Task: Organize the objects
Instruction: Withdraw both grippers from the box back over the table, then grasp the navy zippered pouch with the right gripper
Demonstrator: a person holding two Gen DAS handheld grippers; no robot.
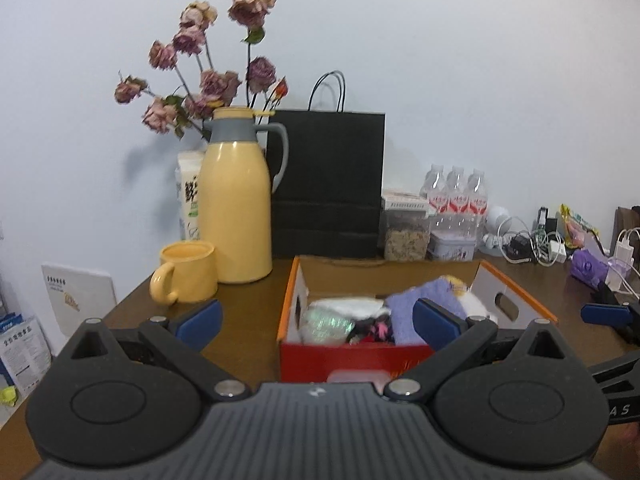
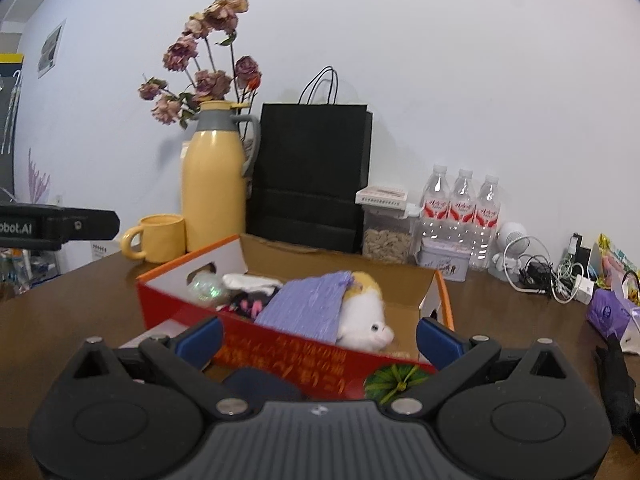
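A red cardboard box (image 1: 352, 354) (image 2: 280, 342) with orange rims stands on the brown table. Inside lie a purple towel (image 1: 420, 304) (image 2: 308, 306), a white and yellow plush toy (image 2: 366, 314) (image 1: 474, 300), a shiny clear ball (image 1: 326, 322) (image 2: 206, 286), a white cloth (image 2: 250, 282) and a black and pink item (image 2: 250, 304). My left gripper (image 1: 318, 320) is open, its blue pads on either side of the box's near wall. My right gripper (image 2: 318, 334) is open too, in front of the box. A watermelon-patterned thing (image 2: 396, 378) lies beneath it.
At the back stand a yellow thermos jug (image 1: 234, 200), yellow mug (image 1: 188, 276), dried roses (image 1: 208, 76), black paper bag (image 1: 326, 184), a seed jar (image 1: 406, 226), tin (image 1: 452, 246) and three water bottles (image 1: 456, 196). Cables and chargers (image 1: 536, 244) and a purple pack (image 2: 610, 314) crowd the right.
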